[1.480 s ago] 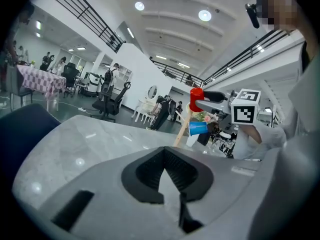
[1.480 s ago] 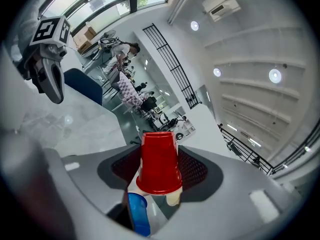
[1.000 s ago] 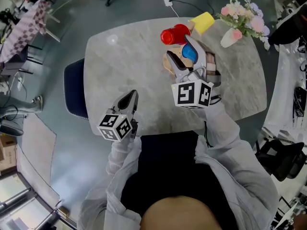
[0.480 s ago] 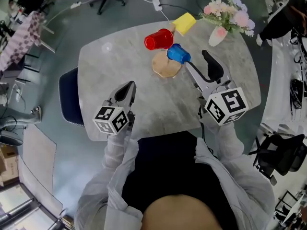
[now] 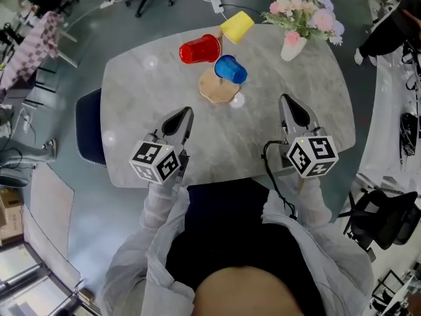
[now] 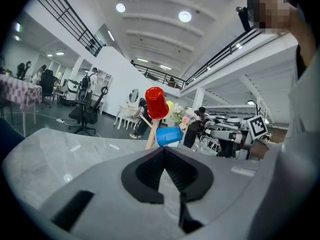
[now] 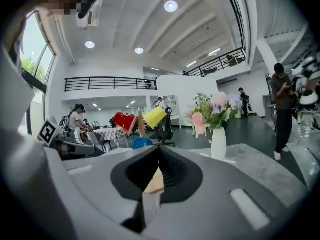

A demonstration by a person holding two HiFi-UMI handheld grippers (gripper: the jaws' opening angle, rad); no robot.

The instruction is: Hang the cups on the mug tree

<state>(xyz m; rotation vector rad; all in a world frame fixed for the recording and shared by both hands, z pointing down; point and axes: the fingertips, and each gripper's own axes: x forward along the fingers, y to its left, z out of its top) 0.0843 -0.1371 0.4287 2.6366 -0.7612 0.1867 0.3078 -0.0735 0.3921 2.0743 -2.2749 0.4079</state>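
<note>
"Where are the cups?"

"All three hang on the mug tree (image 5: 219, 87). It stands near the far edge of the desk (image 5: 151, 104), about midway along. The red cup (image 5: 199, 49) sticks out toward the left edge and the yellow cup (image 5: 237, 26) toward the far edge. The blue cup (image 5: 230, 69) hangs on the near side, above the tree's round wooden base."

"And the hand-held grippers?"

"Both are over the near half of the desk, pointing at the far edge, well apart from the tree. The left hand-held gripper (image 5: 186, 113) is toward the near left corner, jaws pressed together with nothing between them. The right hand-held gripper (image 5: 287, 101) is toward the near right corner. Its jaws have just been closing and now meet, also on nothing."

"Anything else there?"

"A white vase (image 5: 290, 47) of flowers at the far right corner, and a dark chair (image 5: 89, 127) beside the left edge."
</note>
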